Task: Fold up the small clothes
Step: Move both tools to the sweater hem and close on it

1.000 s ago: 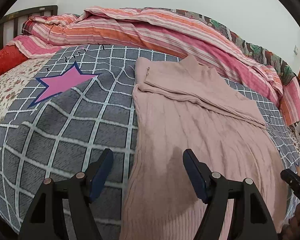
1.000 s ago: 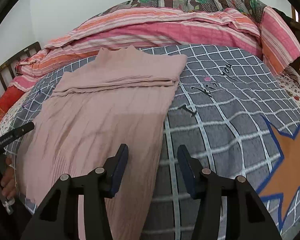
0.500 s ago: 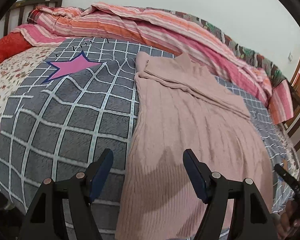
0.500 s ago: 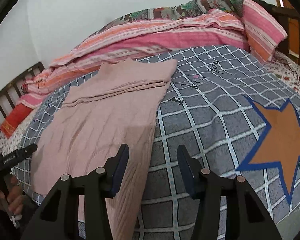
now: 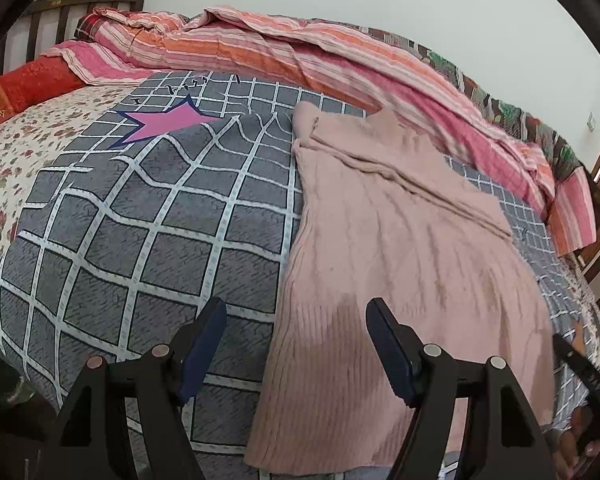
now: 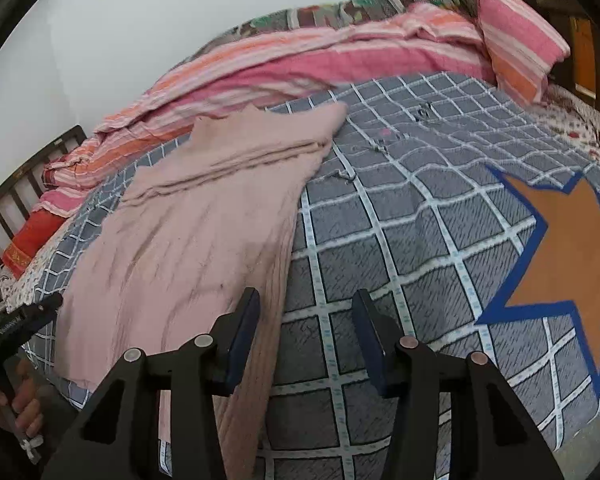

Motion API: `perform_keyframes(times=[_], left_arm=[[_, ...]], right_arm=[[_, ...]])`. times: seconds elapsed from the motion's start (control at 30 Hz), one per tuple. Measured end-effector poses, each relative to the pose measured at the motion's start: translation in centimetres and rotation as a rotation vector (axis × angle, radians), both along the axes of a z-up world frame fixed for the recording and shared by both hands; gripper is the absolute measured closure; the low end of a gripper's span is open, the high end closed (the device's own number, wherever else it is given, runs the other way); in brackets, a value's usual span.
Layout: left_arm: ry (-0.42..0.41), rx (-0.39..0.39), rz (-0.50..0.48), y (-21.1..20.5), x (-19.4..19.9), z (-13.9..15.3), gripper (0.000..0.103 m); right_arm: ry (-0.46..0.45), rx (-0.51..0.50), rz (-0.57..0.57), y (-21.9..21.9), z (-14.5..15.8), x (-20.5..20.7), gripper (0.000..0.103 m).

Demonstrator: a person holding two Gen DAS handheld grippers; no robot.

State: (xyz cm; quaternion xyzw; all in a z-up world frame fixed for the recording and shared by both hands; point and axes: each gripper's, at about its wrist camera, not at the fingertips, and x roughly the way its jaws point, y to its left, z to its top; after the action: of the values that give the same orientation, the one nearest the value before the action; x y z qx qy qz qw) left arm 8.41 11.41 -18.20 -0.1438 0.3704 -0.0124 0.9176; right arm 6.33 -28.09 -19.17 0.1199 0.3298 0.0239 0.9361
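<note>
My left gripper (image 5: 296, 344) is wide open and holds nothing. It hangs over the near left edge of the pink sweater (image 5: 400, 248). The sweater lies flat on the gray checked blanket (image 5: 148, 248), its long way running from me up to the striped quilt (image 5: 284, 52). Its near hem droops over the bed edge. My right gripper (image 6: 306, 336) is open and empty too. Black writing on the blanket is too blurry to read.

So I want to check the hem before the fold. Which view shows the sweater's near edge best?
The left wrist view: the sweater lies nearly whole there, its ribbed hem running across just below the open left gripper. The right wrist view shows only the sweater's right side; the right gripper's finger hides part of the hem.
</note>
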Motion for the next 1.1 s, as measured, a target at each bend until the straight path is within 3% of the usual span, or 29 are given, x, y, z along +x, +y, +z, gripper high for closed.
perform_keyframes(times=[0.33, 0.63, 1.1], left_arm=[[0.009, 0.033, 0.007, -0.8, 0.3, -0.5, 0.032], [0.008, 0.004, 0.020, -0.6, 0.3, -0.5, 0.032], [0.022, -0.055, 0.016, 0.1, 0.2, -0.9, 0.033]], right_arm=[[-0.035, -0.046, 0.033, 1.7, 0.2, -0.5, 0.055], [-0.056, -0.113, 0.060, 2.9, 0.3, -0.8, 0.055], [-0.045, -0.120, 0.050, 2.8, 0.1, -0.7, 0.055]])
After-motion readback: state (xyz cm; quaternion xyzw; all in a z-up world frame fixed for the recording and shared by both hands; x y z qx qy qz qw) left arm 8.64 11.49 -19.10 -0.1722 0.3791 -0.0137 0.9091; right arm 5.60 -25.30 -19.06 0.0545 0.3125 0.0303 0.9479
